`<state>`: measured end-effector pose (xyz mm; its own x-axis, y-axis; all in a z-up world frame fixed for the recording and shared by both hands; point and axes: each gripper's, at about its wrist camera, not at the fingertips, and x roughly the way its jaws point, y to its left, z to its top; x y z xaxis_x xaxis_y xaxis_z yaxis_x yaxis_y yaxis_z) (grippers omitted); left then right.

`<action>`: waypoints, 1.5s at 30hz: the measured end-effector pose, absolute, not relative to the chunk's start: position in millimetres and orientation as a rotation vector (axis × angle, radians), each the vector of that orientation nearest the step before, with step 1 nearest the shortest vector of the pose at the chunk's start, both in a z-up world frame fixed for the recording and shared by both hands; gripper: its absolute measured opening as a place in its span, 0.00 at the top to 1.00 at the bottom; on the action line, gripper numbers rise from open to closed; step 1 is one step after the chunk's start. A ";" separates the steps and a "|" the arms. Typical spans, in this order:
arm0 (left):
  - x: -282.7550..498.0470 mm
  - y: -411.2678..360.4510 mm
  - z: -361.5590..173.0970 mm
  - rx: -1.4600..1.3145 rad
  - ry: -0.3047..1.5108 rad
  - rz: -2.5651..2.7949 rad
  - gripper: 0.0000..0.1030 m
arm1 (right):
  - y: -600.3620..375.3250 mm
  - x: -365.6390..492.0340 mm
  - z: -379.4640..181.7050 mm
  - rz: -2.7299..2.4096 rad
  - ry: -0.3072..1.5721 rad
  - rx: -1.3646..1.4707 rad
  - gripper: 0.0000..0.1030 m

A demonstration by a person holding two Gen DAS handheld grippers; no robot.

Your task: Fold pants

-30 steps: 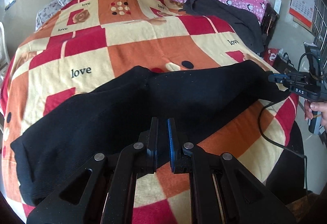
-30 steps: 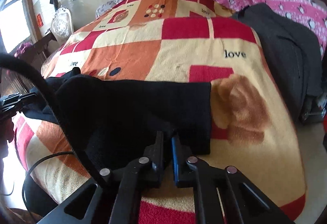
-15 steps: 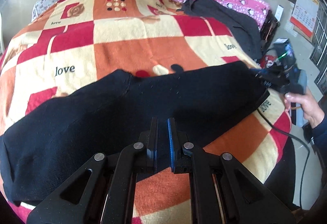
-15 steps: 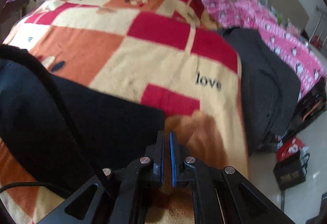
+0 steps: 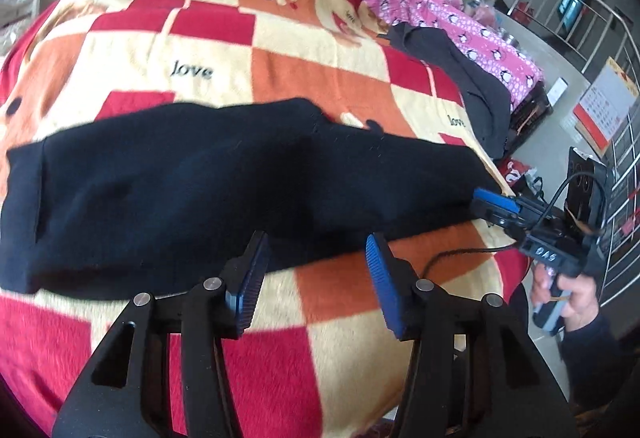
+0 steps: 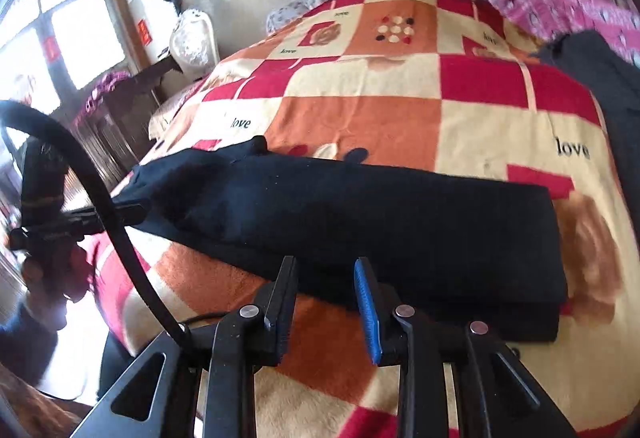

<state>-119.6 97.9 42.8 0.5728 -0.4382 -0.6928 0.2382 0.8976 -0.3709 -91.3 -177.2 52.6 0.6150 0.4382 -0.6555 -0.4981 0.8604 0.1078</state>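
Both wrist views look down at a slant across the bed (image 5: 248, 50), close to its near edge; each sees the black pants (image 5: 200, 190) and the other view's gripper (image 5: 490, 204).

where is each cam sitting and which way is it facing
Left wrist: on the left gripper, angled down over the bed's near edge at the black pants; its open fingers and the right hand show.
Right wrist: on the right gripper, facing the pants' folded end; its open fingers and cable show.
Shared: pants, checked blanket, each other's gripper.
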 end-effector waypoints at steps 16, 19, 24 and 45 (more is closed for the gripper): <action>-151.3 183.9 28.7 -0.538 0.782 -0.288 0.51 | -126.9 -98.6 25.8 0.462 0.648 -0.462 0.55; -147.4 192.0 28.7 -0.567 0.765 -0.256 0.50 | -128.3 -98.2 26.5 0.457 0.642 -0.439 0.55; -149.2 207.5 25.8 -0.604 0.734 -0.150 0.49 | -133.5 -99.1 28.0 0.449 0.630 -0.409 0.55; -105.7 221.2 14.0 -0.605 0.772 -0.020 0.49 | -159.2 -80.8 21.2 0.375 0.640 -0.359 0.47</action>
<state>-105.7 221.2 14.0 0.7250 -0.2322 -0.6484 -0.1982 0.8313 -0.5193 -80.8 -159.2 21.2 0.7400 0.2259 -0.6336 -0.4429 0.8726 -0.2061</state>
